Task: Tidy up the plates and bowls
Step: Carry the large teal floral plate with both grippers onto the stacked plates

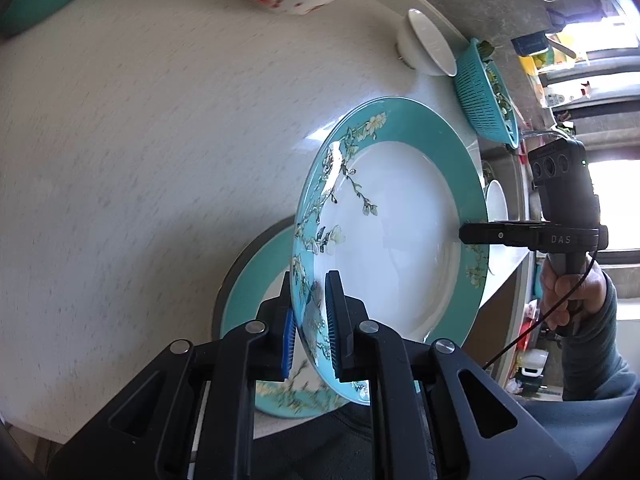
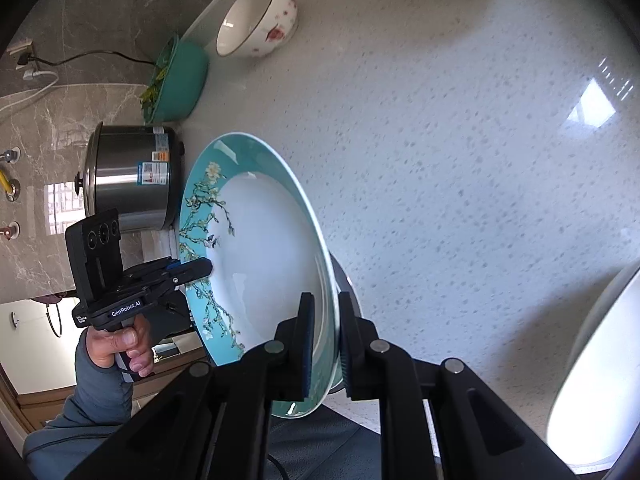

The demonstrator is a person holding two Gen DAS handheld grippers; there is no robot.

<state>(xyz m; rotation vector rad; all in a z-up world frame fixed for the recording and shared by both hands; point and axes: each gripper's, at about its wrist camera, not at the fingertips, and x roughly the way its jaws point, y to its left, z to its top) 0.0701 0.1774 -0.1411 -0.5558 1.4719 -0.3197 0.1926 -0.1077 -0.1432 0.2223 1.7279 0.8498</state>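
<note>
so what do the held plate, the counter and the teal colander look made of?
Held plate: likely glazed ceramic; glossy, with window glare and a printed blossom pattern on its teal rim.
Counter: looks like polished speckled stone or composite; it reflects the window.
Teal colander: probably moulded plastic; uniform colour, regular slots, dull sheen.
</note>
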